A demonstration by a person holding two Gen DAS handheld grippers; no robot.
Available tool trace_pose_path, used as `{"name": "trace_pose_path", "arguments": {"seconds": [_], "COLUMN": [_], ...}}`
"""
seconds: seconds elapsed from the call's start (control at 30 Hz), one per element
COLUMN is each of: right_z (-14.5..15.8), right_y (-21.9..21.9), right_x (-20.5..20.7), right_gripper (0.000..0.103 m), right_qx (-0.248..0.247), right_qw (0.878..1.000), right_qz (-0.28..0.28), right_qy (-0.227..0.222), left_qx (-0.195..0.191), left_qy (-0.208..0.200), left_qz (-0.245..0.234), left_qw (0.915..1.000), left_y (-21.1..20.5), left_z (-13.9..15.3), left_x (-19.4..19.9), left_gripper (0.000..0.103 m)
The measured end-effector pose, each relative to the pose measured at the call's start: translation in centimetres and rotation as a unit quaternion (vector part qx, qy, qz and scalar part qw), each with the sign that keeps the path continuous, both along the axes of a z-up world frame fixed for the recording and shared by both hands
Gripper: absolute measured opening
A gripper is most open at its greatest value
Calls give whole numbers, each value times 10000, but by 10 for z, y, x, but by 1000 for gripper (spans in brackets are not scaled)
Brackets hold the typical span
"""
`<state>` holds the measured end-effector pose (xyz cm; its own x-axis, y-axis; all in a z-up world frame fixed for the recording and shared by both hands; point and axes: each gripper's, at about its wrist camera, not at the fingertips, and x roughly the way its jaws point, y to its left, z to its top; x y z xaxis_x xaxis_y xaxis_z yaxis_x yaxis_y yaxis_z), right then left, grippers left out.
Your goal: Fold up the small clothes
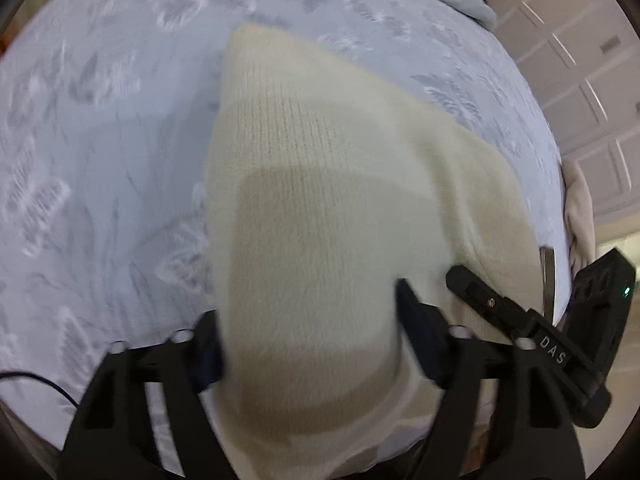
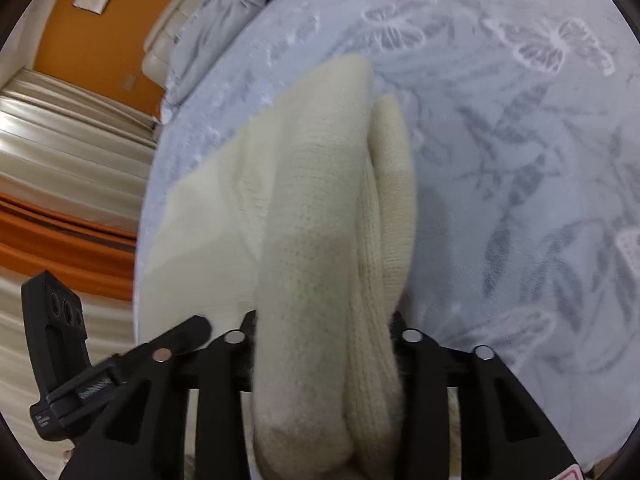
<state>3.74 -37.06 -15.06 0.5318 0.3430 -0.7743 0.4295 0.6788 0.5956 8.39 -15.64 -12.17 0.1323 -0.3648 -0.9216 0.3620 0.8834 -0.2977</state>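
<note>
A cream knitted garment (image 1: 320, 184) lies on the pale blue butterfly-print bedspread (image 1: 100, 140). In the left wrist view its near edge is bunched between the fingers of my left gripper (image 1: 310, 316), which is shut on it. My right gripper (image 1: 476, 284) shows at the right of that view, at the garment's right side. In the right wrist view my right gripper (image 2: 324, 332) is shut on a thick folded wad of the same garment (image 2: 332, 208), lifted off the bedspread (image 2: 520, 160). The left gripper (image 2: 188, 332) sits just to its left.
A grey duvet (image 2: 224, 24) is heaped at the far end of the bed. White panelled doors (image 1: 572, 80) stand right of the bed. An orange wall (image 2: 104, 32) and cream curtains (image 2: 72, 160) stand on the other side. A thin black cable (image 1: 36, 380) lies on the bedspread.
</note>
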Motion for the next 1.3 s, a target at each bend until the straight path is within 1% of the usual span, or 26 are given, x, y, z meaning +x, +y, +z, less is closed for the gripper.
{"name": "trace_pose_path", "arguments": {"seconds": [0.07, 0.2, 0.33, 0.4, 0.43, 0.53, 0.7, 0.77, 0.9, 1.0, 1.1, 1.17, 1.3], "right_z": [19, 53, 101, 124, 138, 170, 220, 234, 267, 293, 320, 333, 358], "right_y": [4, 7, 8, 12, 15, 27, 55, 65, 89, 109, 134, 149, 176], "right_x": [-7, -31, -74, -88, -97, -118, -149, -155, -168, -174, -180, -181, -182], "right_gripper": [34, 34, 34, 34, 34, 34, 34, 34, 34, 34, 34, 34, 34], "right_qx": [-195, -134, -295, -408, -477, -612, -881, -936, -1035, -1201, -1395, -1483, -1677], "right_qw": [9998, 9993, 9969, 9955, 9944, 9913, 9836, 9805, 9721, 9626, 9497, 9438, 9280], "right_qz": [-38, -211, -280, -258, -245, -221, -44, 54, 270, 451, 693, 735, 875], "right_qy": [-60, -288, -666, -813, -907, -1141, -1576, -1727, -2088, -2387, -2716, -2860, -3210], "left_qx": [7, 47, -129, -177, -196, -266, -472, -554, -764, -959, -1142, -1218, -1415], "left_qy": [-181, -641, -930, -1109, -1183, -1389, -1721, -1896, -2182, -2429, -2691, -2837, -3096], "left_qz": [-240, -550, -729, -826, -861, -920, -914, -893, -761, -636, -481, -403, -257], "left_qw": [9995, 9964, 9929, 9902, 9890, 9857, 9797, 9762, 9699, 9632, 9551, 9503, 9399], "left_y": [-7, -11, 0, 6, 10, 18, 50, 65, 98, 125, 152, 165, 193], "left_z": [22, 68, 111, 135, 145, 171, 215, 232, 261, 282, 303, 313, 333], "left_x": [-10, -37, -68, -87, -95, -111, -137, -148, -165, -175, -184, -188, -190], "left_gripper": [58, 57, 57, 57, 57, 58, 58, 58, 58, 58, 58, 58, 59]}}
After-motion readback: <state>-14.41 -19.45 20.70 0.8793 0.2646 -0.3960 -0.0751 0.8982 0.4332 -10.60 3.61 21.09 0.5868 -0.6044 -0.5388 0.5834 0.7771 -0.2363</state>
